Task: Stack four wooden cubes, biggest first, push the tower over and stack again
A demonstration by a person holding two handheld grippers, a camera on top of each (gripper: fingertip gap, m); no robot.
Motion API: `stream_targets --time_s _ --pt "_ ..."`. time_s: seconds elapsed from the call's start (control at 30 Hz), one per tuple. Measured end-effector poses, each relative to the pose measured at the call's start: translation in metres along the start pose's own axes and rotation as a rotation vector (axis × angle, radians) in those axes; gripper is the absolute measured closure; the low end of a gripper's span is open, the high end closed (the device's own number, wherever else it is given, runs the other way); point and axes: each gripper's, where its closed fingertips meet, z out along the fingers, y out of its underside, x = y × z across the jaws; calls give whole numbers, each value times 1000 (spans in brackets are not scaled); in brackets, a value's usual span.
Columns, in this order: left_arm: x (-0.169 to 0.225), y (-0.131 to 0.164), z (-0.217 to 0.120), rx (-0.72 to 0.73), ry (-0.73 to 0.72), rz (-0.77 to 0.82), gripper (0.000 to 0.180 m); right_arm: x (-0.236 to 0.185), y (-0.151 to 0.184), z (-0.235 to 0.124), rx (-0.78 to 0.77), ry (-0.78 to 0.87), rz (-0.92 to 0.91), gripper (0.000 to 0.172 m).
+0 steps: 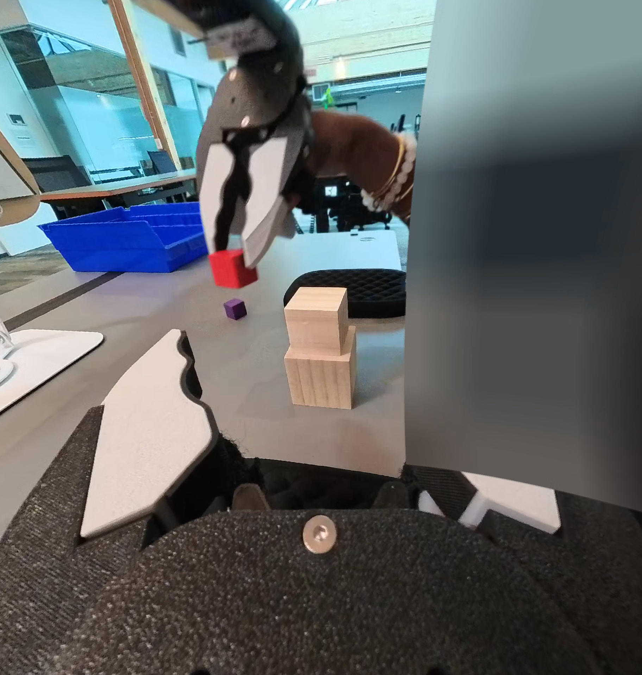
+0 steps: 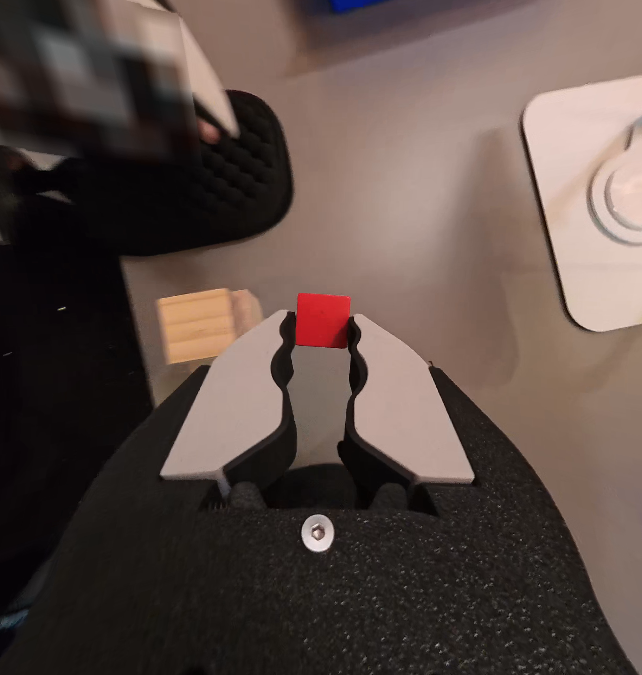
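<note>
The right gripper (image 2: 322, 321) is clamped on a red cube (image 2: 322, 320), lifted clear of the grey table (image 2: 422, 182); the left gripper (image 1: 312, 420) stands spread wide with nothing between its fingers.

Both dark pads of the right gripper press the red cube's sides at the fingertips, and in the left wrist view the cube hangs above the tabletop. Just below it on the table lies a small purple cube (image 1: 235, 309). Nearer the left gripper stand two pale wooden blocks (image 1: 317, 347), one stacked on the other and slightly offset. Behind them lies a black quilted pad (image 1: 363, 292). Farther off sit a blue bin (image 1: 129, 241) and a white base plate (image 1: 38, 361); a person's arm with bracelets (image 1: 385, 182) holds the right gripper.
</note>
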Motion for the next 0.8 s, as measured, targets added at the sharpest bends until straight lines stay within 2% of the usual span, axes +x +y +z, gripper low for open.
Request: stream_targets --time_s 0.13,0.3,0.8 --pt "0 0 0 -2 -2 4 51 -42 -7 -19 -23 -67 -77 145" --pt "0 0 0 -1 -4 5 52 -63 -3 -12 -60 -91 -89 145" --pt "0 0 0 2 -1 1 53 -73 3 1 -101 -103 -108 145"
